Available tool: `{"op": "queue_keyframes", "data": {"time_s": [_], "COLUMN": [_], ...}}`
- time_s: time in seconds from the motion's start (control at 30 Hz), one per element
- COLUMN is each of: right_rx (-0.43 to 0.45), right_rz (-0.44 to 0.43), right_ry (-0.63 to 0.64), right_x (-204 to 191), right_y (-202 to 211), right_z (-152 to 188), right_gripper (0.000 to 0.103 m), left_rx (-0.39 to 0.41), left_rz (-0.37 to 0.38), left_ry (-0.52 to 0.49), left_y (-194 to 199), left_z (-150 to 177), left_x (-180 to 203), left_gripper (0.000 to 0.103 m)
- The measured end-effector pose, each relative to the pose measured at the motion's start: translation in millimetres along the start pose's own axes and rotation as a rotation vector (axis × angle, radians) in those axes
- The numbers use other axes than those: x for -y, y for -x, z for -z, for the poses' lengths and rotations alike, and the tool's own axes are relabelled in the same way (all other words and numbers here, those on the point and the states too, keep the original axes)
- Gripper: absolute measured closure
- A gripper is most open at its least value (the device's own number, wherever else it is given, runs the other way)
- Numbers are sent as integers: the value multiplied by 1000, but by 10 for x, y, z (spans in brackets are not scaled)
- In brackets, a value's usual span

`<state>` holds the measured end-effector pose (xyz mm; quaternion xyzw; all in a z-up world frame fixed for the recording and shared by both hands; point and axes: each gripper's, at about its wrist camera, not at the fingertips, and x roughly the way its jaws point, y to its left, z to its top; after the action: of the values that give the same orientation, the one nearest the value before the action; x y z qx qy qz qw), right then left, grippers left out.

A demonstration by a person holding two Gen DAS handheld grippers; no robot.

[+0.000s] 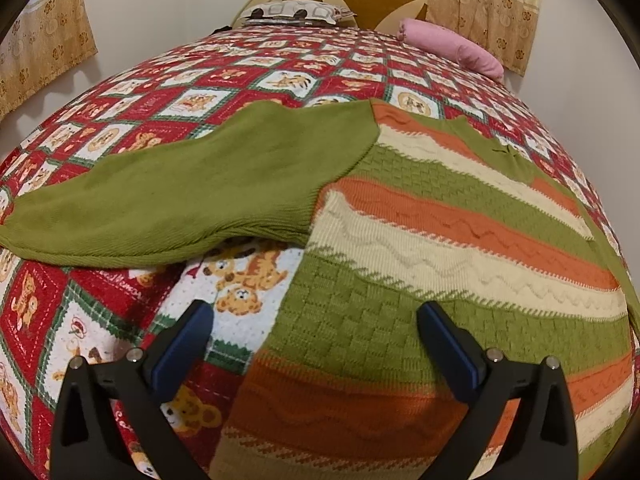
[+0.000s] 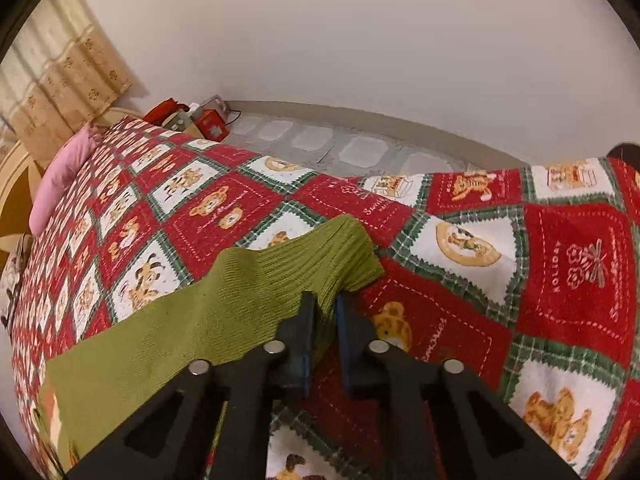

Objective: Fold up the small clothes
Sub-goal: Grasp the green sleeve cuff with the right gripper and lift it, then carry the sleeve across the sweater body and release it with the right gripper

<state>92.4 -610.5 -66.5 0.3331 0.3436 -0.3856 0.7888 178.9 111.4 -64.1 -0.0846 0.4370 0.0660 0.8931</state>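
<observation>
A small knitted sweater (image 1: 440,216) with green, orange and cream stripes lies flat on the bed. Its plain green left sleeve (image 1: 192,196) stretches out to the left. My left gripper (image 1: 316,320) is open just above the sweater's lower left edge, one finger over the bedspread, one over the knit. In the right wrist view my right gripper (image 2: 326,300) is shut on the ribbed cuff of the other green sleeve (image 2: 248,300) and holds it slightly lifted off the bedspread.
The bed has a red, white and green patchwork bedspread (image 1: 168,92) with bear prints. A pink pillow (image 1: 452,42) and a patterned pillow (image 1: 292,12) lie by the headboard. Boxes and red items (image 2: 192,120) sit on the floor beyond the bed (image 2: 568,280).
</observation>
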Motion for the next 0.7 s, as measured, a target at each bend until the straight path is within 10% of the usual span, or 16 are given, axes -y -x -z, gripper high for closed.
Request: {"op": "queue_keyframes", "data": {"time_s": [0.33,0.7], "right_rx": [152,33], "right_rz": [-210,-488], "right_ry": [255,630], "right_x": [-1112,-3116], "right_y": [1128,1425], "right_z": [49,1432], "right_gripper": [96,96], "left_rx": [7,41], "left_rz": [14,55], "left_ry": [10,66], "left_y": [9,67], "left_z": [1,9], "left_x": [-24,-131], "left_gripper": [0,0]}}
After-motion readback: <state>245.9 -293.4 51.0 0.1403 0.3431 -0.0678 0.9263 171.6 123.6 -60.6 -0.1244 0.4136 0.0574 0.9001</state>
